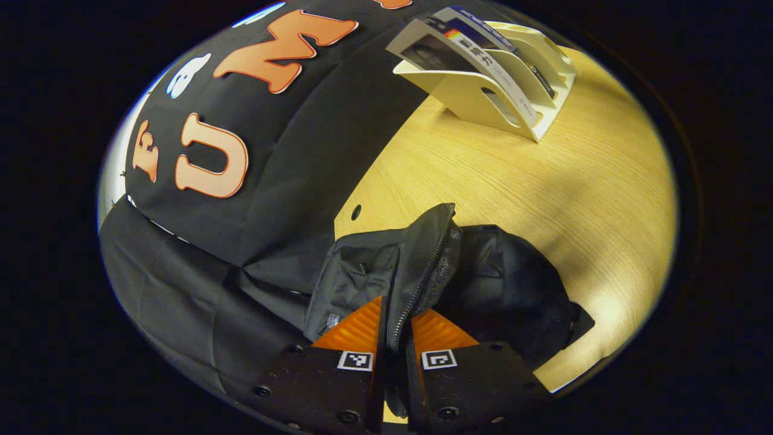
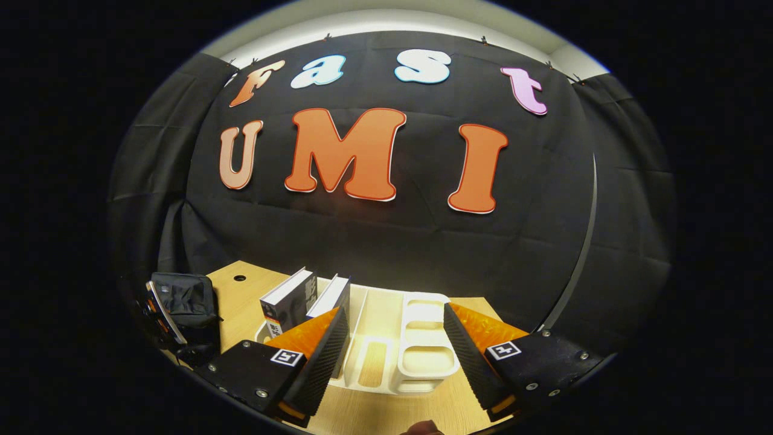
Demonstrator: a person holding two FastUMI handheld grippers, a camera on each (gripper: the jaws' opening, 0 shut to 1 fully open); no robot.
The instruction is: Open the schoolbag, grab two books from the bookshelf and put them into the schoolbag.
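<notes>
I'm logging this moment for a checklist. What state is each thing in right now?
left gripper: shut on the schoolbag's zipper edge.
right gripper: open, holding nothing, in front of the bookshelf.
schoolbag: on the table, its flap lifted by the left gripper.
two books: standing tilted in the bookshelf, not yet taken.
bookshelf: upright on the table, other slots empty.

No readable words or numbers. Square black-and-white coded markers sit one on each finger base: left gripper markers, right gripper markers. Book far ahead of the left fingers, up and right: spine print and a colour stripe, too small to read. Books just beyond the right gripper's left fingertip: spine print blurred. Small tag on the schoolbag, beside the left finger: unreadable.
</notes>
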